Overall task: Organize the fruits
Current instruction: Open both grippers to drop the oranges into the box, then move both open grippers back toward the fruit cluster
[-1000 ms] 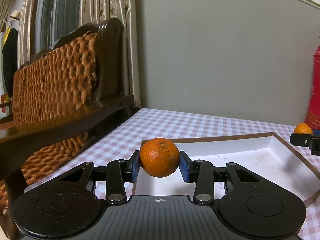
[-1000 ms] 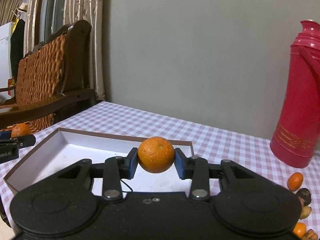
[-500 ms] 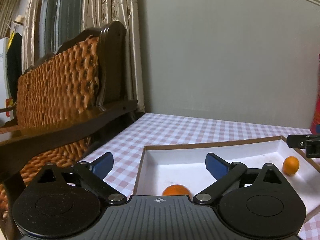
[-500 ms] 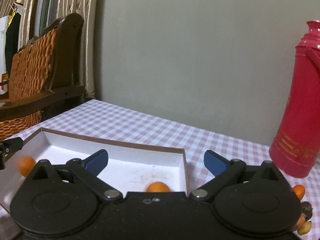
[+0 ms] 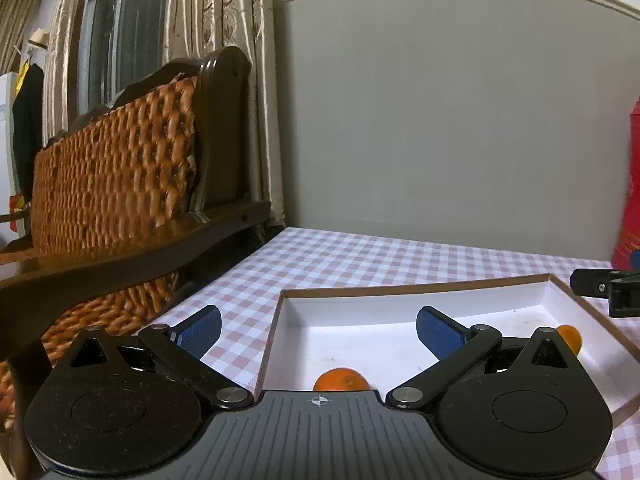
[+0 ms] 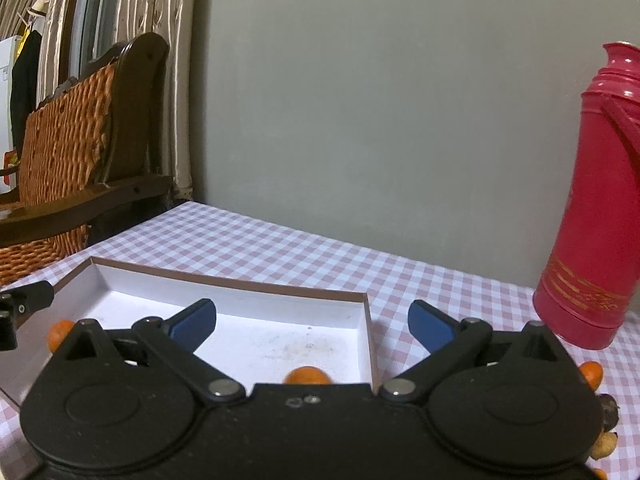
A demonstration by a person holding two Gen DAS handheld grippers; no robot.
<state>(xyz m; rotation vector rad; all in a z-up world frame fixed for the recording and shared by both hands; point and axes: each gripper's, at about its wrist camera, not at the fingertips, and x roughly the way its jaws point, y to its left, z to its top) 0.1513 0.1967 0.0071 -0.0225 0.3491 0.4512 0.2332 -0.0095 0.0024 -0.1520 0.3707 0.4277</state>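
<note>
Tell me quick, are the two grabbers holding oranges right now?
Left gripper: open, jaws just opened, holding nothing; its orange lies in the box.
Right gripper: open, holding nothing; its orange lies in the box too.

The left gripper (image 5: 318,332) has just been opening, jaws empty; a round orange mandarin (image 5: 341,380) lies below in the shallow white cardboard box (image 5: 400,300), lower centre of frame.

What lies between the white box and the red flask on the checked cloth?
Only bare checked cloth between white box and red flask, seen in the right wrist view.
</note>
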